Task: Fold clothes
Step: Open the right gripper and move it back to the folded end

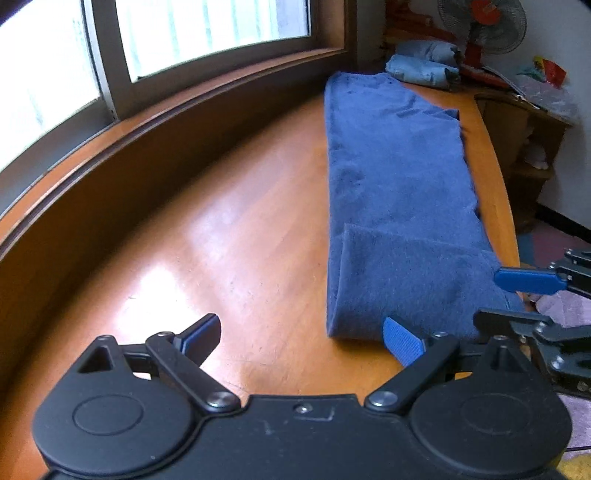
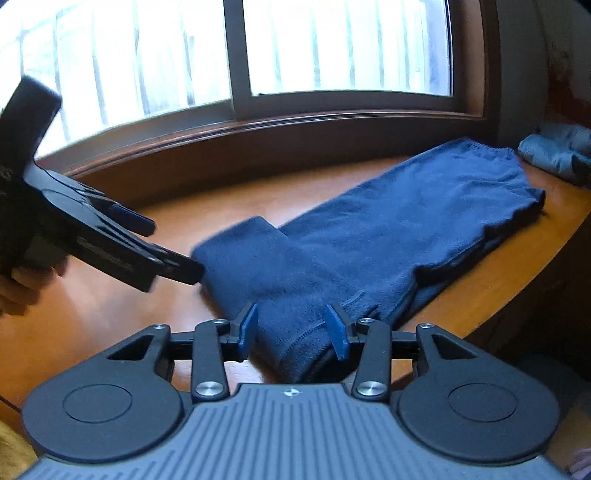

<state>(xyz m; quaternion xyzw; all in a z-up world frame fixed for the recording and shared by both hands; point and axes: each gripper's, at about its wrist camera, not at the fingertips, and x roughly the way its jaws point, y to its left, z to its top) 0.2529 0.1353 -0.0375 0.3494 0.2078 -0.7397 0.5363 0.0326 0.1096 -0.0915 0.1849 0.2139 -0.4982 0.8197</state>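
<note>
Both tongs [image 1: 301, 339] [image 2: 293, 330] gape at the blue trousers' [image 1: 399, 192] folded end.

One dark blue garment [image 1: 399, 192] on one wooden table [image 1: 229, 236]. Two grippers: left gripper [image 1: 306, 338], right gripper [image 2: 291, 328]. One grey-blue folded bundle [image 1: 424, 64]. One fan [image 1: 484, 24]. One window [image 2: 236, 55].

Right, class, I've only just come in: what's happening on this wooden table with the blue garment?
A person is folding a dark blue garment on a wooden table by the window, one claw in each hand. The near end is already turned over. The right claw is open, straddling that end; the left claw is open beside it. A folded light blue item sits at the far end.
</note>
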